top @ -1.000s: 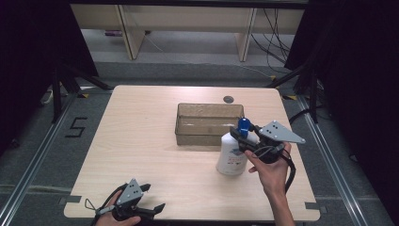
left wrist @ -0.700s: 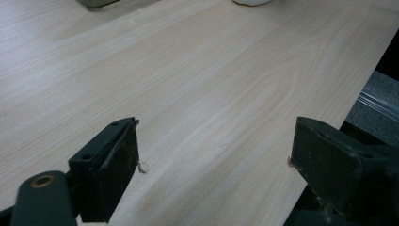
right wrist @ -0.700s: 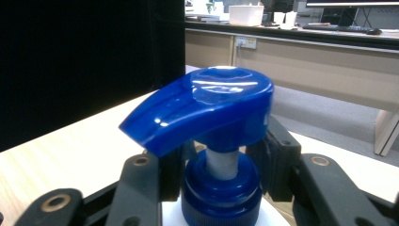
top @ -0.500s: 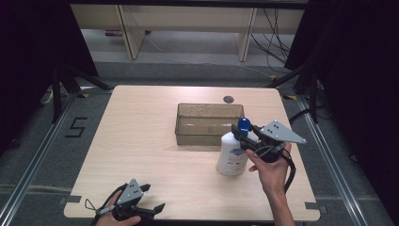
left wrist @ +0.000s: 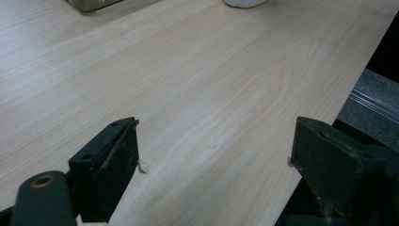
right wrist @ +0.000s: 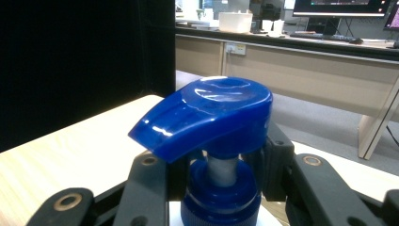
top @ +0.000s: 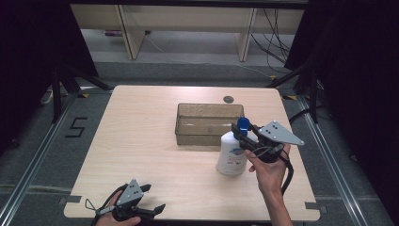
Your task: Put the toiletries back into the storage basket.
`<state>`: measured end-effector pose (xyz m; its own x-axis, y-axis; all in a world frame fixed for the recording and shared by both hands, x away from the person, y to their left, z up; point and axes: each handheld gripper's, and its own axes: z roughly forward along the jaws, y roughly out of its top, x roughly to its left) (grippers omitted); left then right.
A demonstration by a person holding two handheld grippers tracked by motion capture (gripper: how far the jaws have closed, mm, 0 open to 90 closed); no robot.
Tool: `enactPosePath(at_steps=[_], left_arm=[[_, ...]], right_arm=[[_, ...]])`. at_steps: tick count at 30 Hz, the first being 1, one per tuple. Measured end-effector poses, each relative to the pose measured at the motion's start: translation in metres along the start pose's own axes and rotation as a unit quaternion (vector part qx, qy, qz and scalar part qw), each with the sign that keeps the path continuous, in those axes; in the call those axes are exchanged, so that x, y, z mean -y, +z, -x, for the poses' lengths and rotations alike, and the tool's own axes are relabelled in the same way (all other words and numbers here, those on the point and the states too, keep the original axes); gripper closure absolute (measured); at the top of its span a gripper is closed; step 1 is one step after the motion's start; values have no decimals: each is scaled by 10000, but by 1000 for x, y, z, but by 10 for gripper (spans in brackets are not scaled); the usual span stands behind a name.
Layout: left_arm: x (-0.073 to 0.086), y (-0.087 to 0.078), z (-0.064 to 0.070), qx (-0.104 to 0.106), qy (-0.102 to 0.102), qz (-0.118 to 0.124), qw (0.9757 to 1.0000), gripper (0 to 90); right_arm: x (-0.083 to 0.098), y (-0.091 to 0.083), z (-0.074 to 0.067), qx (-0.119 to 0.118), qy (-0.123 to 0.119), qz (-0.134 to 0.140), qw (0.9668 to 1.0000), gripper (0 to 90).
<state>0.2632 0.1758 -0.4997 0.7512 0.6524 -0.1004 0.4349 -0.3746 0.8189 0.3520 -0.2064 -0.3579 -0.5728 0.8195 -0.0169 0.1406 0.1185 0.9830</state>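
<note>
Tabletop (top: pixel 141 141), right gripper (top: pixel 241 134) level at pump neck (right wrist: pixel 221 172)

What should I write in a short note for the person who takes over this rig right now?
Right gripper: jaws have just been closing, now shut on the pump bottle at its neck, under the blue pump head.
Left gripper: open, holding nothing, at the table's near edge.
Bottle stands upright just in front of the clear bin.
Done: bottle gripped.
Left: probably lifting it, perhaps into the bin.
</note>
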Motion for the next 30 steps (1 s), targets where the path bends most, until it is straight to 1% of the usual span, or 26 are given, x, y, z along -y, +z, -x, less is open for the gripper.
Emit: enactPosePath(at_steps=[3, 4, 5, 7, 8, 10, 12, 14, 15, 16, 17, 18, 19, 21, 22, 23, 24, 25, 26, 27, 28, 29, 30], left_arm=[[1, -1, -1, 19, 7, 28, 10000, 151], [0, -1, 0, 34, -31, 84, 10000, 151], [0, -1, 0, 25, -31, 72, 10000, 151], [0, -1, 0, 24, -27, 87, 10000, 151], [0, -1, 0, 26, 3, 139, 9999, 151], [0, -1, 0, 17, 4, 131, 9999, 151], [0, -1, 0, 51, 11, 67, 10000, 151], [0, -1, 1, 35, -28, 114, 9999, 151], [0, -1, 1, 35, -28, 114, 9999, 151], [0, -1, 0, 18, -25, 101, 9999, 151], [0, -1, 0, 11, -26, 99, 9999, 151], [0, -2, -1, -12, 41, 41, 10000, 151], [0, -2, -1, -12, 41, 41, 10000, 151], [0, -2, -1, -10, 23, 61, 10000, 151], [0, -2, -1, -11, 27, 56, 10000, 151], [0, -1, -1, -10, 22, 56, 10000, 151], [0, -1, 0, 7, -25, 87, 10000, 151], [0, -1, 0, 7, -25, 87, 10000, 151], [1, -1, 0, 14, -27, 87, 10000, 151], [1, -1, 0, 12, -21, 82, 10000, 151], [0, -1, -1, -1, 23, 57, 10000, 151], [0, -1, 0, 13, -30, 97, 9999, 151], [0, -1, 0, 11, -33, 96, 9999, 151]], right_arm=[[-1, 1, -1, 43, -9, -23, 10000, 627], [-2, 2, -2, -22, 57, -94, 9999, 627], [-3, 4, -1, -63, -2, -57, 10000, 627], [-3, 5, -1, -91, -11, -55, 9999, 628], [-5, 4, -1, -37, 12, -81, 10000, 629], [-7, 4, -2, -78, 31, -51, 10000, 629], [-11, 4, -1, -80, -15, 26, 10000, 629], [-17, 2, 0, -108, 91, 78, 9999, 629], [-17, 2, 0, -108, 91, 78, 9999, 629], [-19, 2, 1, -129, 79, 152, 9998, 629], [-23, 2, 2, -110, 130, 168, 9997, 629], [-24, 1, 2, -116, 108, 142, 9998, 629], [-26, 2, 2, -106, 124, 180, 9997, 629], [-27, 2, 3, -112, 122, 146, 9998, 629], [-28, 2, 3, -120, 173, 133, 9997, 629], [-30, 3, 4, -91, 97, 194, 9997, 629], [-31, 3, 4, -88, 167, 152, 9997, 629], [-31, 3, 4, -88, 167, 152, 9997, 629], [-32, 3, 6, -70, 58, 178, 9998, 629], [-33, 3, 5, -87, 130, 173, 9997, 629], [-34, 3, 7, -59, 23, 206, 9998, 629], [-34, 4, 7, -47, 77, 229, 9997, 629], [-36, 3, 8, -36, 59, 188, 9998, 629]])
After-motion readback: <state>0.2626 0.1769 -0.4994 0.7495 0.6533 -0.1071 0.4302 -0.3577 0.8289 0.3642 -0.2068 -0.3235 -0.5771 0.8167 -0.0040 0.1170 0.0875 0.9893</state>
